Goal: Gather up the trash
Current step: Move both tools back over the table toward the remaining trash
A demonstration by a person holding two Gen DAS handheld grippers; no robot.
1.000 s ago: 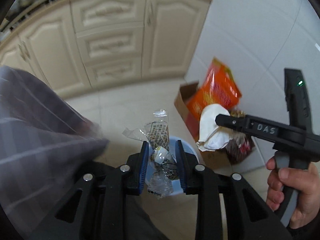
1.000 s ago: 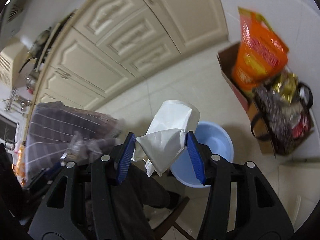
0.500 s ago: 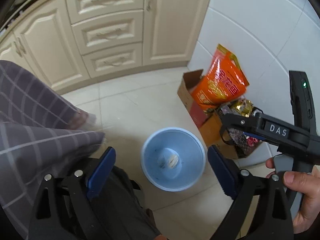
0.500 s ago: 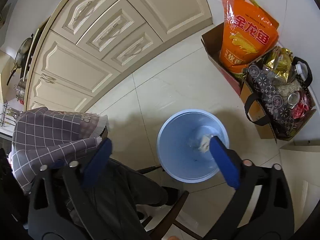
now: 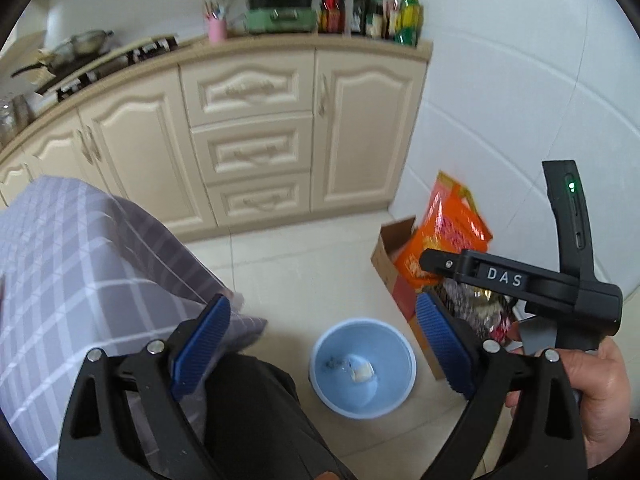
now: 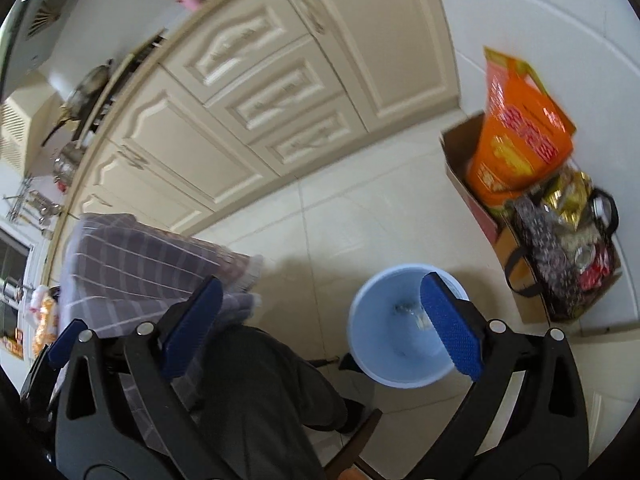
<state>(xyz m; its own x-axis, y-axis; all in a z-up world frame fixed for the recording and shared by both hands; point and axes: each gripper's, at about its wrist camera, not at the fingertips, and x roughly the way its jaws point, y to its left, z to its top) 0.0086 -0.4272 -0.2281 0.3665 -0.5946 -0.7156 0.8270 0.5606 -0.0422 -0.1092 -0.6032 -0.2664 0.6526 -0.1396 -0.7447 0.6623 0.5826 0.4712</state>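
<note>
- The light blue bin (image 5: 363, 368) is standing upright on the tiled floor (image 5: 304, 276), its round mouth facing up; its axis is running straight up from the floor.
- Inside the bin, a pale crumpled piece of trash (image 5: 362, 372) is lying on the bottom, with a smaller greyish scrap (image 5: 333, 364) just beside it; which way either piece points cannot be told.
- The left gripper (image 5: 320, 344) is hanging above the floor with its blue fingers (image 5: 200, 344) spread wide and nothing between them; the bin is showing in the gap, far below.
- The right gripper (image 6: 320, 328) is pointing down at the floor, its fingers (image 6: 450, 326) spread wide and pinching nothing; one finger is overlapping the bin's rim in the right wrist view.
- A hand (image 5: 592, 396) is gripping the handle of the right gripper in the left wrist view.
- A cardboard box (image 6: 472, 184) by the white wall is holding an upright orange bag (image 6: 520, 136); a dark patterned bag (image 6: 560, 248) just beside it is full of shiny packets.
- A grey checked cloth (image 5: 80, 264) is draping over the edge of the tabletop at the left.
- Cream cabinets (image 5: 248, 136) are standing behind, with bottles (image 5: 380, 12) on top.
</note>
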